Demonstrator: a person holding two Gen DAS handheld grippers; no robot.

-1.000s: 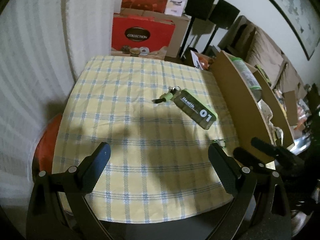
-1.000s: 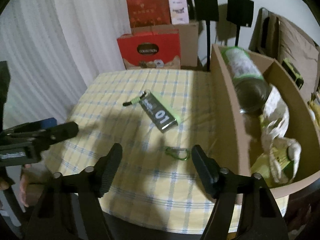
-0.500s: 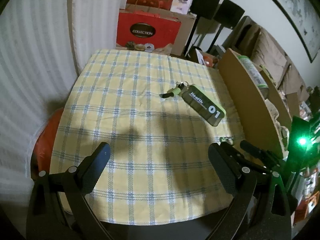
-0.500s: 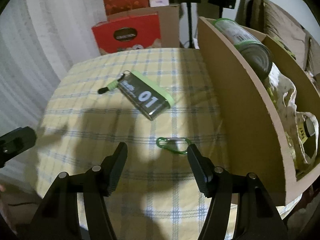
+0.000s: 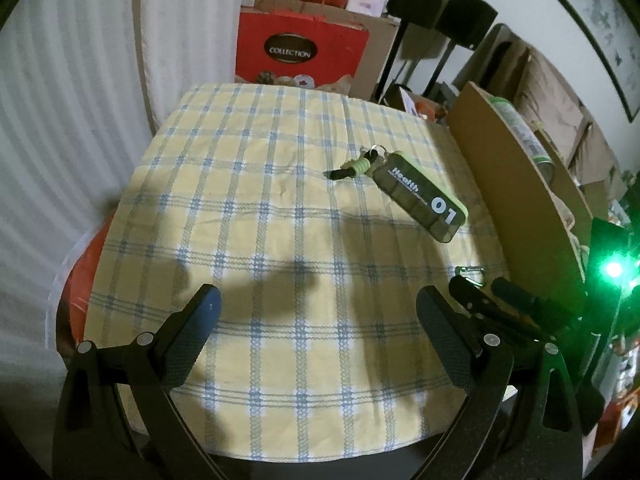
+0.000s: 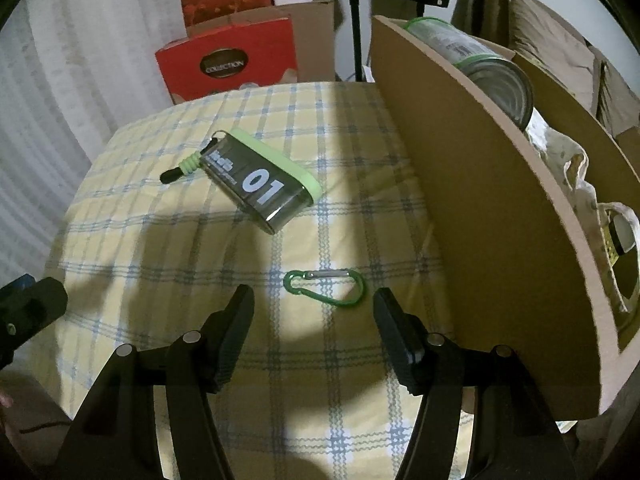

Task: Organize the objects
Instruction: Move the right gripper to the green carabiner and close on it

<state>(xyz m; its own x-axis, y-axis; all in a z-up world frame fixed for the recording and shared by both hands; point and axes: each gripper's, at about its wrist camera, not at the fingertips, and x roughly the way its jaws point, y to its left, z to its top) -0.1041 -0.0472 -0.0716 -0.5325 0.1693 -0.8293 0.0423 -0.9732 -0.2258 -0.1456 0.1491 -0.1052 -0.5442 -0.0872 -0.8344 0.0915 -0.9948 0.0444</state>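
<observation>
A dark case [image 6: 259, 184] printed "Health 01" lies on the yellow plaid bench [image 6: 168, 248]; a green carabiner [image 6: 325, 287] rests just ahead of the right tool [image 6: 314, 308], jaws apart after narrowing slightly. The left tool [image 5: 320, 312] gapes empty. Behind, a red box [image 5: 298, 50] reads "COLLECTION".

The left hand-held gripper [image 5: 318, 312] hangs over the near part of a worktop [image 5: 256, 208] covered in a yellow and blue checked cloth, its jaws wide apart with only cloth between them. A dark case [image 5: 420, 196] marked "Health 01", with a green cord at its far end, lies toward the right. A cardboard box [image 5: 516, 184] stands along the right edge. The right hand-held gripper [image 5: 480, 294] reaches in at lower right, its tips beside a carabiner [image 5: 471, 271]. A red bag [image 5: 296, 50] stands beyond.
</observation>
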